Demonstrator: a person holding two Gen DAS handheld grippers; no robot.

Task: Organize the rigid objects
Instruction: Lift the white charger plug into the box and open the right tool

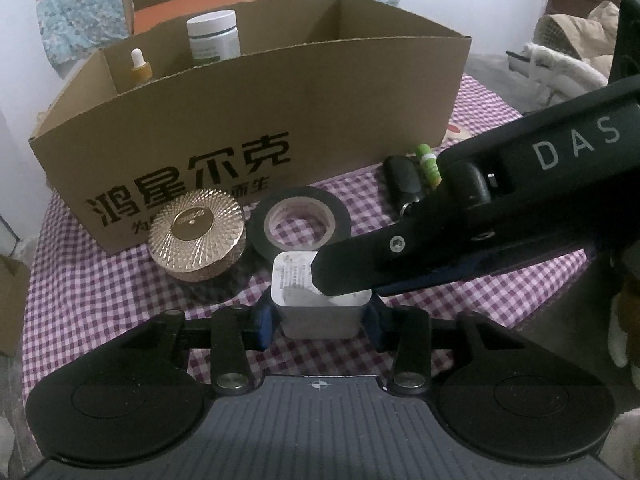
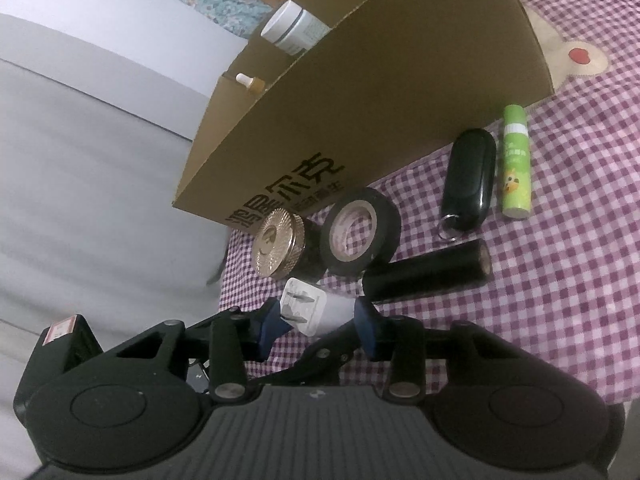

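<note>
While clamped, white boxy plug adapter [image 1: 304, 280], two prongs, printed label

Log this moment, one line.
left claw: shut on white charger | right claw: shut on white charger | white charger: outside cardboard box

My feeds are dim and soft, with a cool purplish cast. Both fisheye views bow the cardboard box [image 1: 248, 120] and go dark in the corners. The gold lid [image 1: 196, 226] catches small glints. Shadows on the checked cloth [image 2: 560, 280] are faint and diffuse.
</note>
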